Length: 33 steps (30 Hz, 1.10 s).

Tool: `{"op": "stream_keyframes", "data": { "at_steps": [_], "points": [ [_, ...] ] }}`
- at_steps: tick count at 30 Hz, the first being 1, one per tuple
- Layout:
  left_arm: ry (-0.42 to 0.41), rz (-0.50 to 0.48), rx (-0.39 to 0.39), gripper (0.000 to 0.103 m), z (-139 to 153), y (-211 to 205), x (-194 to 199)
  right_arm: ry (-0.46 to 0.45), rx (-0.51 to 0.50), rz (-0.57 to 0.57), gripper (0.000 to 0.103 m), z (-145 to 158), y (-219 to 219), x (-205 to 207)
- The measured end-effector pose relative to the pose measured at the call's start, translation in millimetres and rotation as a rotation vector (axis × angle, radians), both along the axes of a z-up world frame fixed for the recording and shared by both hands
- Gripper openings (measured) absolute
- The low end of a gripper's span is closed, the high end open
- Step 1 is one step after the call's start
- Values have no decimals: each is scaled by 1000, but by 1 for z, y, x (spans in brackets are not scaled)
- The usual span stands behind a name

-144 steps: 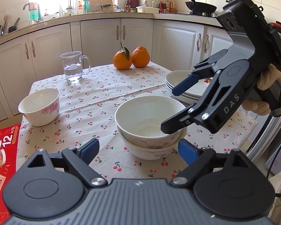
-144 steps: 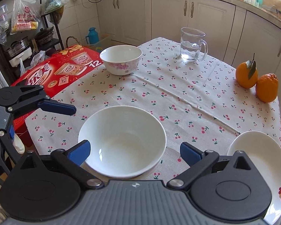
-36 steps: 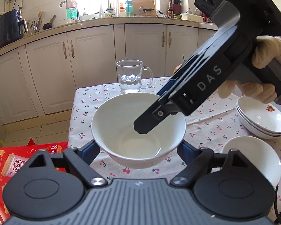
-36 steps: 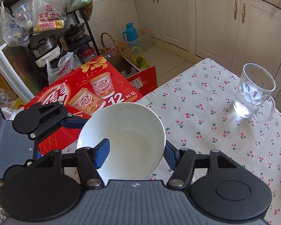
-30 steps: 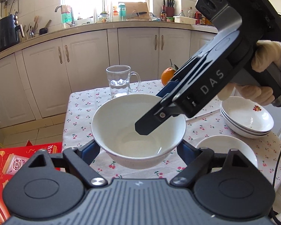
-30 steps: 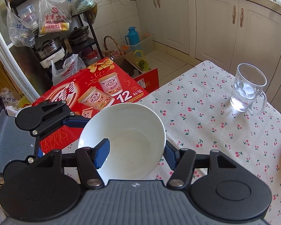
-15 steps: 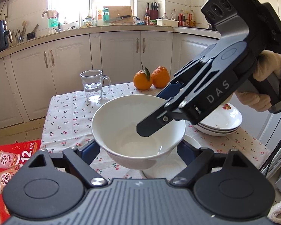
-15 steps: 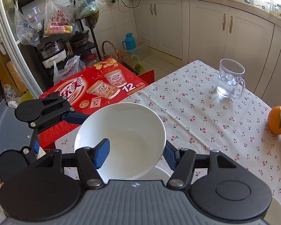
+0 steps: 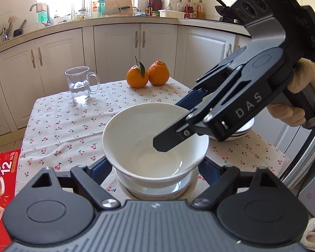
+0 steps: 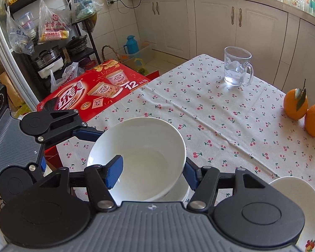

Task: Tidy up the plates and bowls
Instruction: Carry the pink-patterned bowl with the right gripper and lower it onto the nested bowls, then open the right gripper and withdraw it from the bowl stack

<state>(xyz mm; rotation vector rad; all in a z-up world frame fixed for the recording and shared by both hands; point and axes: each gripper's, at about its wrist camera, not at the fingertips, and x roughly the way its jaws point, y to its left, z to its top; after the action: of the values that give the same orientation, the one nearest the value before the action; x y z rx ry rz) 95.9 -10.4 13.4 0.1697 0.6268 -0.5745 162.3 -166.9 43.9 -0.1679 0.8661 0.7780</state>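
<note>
Both grippers pinch one white ceramic bowl point(image 9: 155, 145), left gripper point(image 9: 155, 168) across its base, right gripper point(image 10: 151, 170) on its rim, poised over stacked bowls point(image 9: 157, 187) for nesting.

White bowl point(image 9: 149, 138) at centre frame; cream tablecloth point(image 9: 58, 124) printed with red cherries; two oranges point(image 9: 148, 74) at top centre; red carton point(image 10: 94, 92) at left.
</note>
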Motion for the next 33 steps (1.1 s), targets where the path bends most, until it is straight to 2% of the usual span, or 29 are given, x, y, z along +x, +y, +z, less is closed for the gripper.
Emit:
{"op": "stream_keyframes", "data": {
  "at_steps": [16, 29, 33],
  "points": [
    [40, -8, 19, 88, -9, -3, 5, 26, 6, -20, 67, -19, -3, 4],
    [58, -23, -3, 90, -14, -1, 9, 18, -12, -33, 68, -25, -3, 4],
    [38, -28, 0, 92, -13, 1, 6, 15, -5, -37, 71, -26, -5, 5]
  ]
}}
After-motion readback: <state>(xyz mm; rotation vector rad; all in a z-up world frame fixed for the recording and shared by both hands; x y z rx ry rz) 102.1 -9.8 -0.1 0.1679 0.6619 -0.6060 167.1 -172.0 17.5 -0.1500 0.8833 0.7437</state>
